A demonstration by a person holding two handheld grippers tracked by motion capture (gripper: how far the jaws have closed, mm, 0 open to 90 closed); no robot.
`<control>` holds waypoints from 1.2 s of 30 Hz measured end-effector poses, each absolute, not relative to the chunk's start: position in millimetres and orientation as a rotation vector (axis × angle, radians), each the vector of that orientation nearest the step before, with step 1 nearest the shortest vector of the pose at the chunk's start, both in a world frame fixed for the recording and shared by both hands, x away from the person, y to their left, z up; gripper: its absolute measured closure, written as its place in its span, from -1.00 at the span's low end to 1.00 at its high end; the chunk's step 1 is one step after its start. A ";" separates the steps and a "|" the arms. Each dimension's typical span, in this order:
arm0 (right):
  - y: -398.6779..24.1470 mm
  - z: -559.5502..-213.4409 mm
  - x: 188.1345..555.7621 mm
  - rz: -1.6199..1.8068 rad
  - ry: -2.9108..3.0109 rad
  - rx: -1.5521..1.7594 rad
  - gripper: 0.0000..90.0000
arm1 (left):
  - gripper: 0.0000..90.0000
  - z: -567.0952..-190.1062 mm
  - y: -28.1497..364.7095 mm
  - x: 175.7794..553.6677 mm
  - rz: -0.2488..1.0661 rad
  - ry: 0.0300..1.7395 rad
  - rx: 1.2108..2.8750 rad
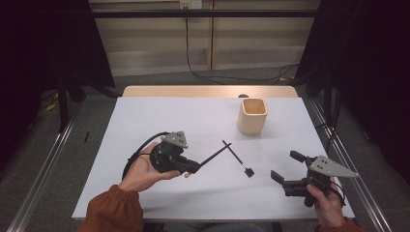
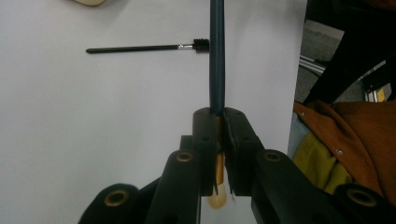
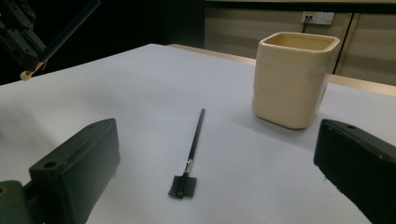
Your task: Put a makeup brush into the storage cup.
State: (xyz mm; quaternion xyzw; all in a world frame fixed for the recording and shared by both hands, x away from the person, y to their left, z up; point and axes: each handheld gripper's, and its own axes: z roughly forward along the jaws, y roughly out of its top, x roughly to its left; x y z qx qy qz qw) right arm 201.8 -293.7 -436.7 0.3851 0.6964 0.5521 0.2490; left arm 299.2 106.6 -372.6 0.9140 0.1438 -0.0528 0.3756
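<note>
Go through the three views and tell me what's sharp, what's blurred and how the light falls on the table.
High view: even light on the white table, dark surroundings, faint shadows under both hands. Left gripper view: the held brush and left gripper are fairly sharp; the table looks washed out. Right gripper view: the right gripper is blurred up close; the lying brush and beige cup are sharper, with soft shadows.

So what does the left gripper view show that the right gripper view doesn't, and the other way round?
Left gripper view alone: its own two black jaws closed on the long dark-handled brush, close up, with a gold ferrule between them, and an orange sleeve at the right.

Right gripper view alone: its own black jaws standing wide apart with nothing between them, the whole cream square ceramic cup, and a wall socket behind.

Both: the white table, the small black comb-tipped brush lying flat on it, and the dark-handled brush.
</note>
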 end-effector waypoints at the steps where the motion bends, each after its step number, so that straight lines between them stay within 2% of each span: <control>1: -293.7 -436.7 201.8 1.504 1.898 1.047 -1.00 | 0.87 -372.7 105.8 299.4 -0.137 0.367 2.345; 36: -285.7 -438.0 204.3 1.513 1.977 1.009 -1.00 | 0.87 -375.3 86.7 305.9 -0.161 0.289 2.536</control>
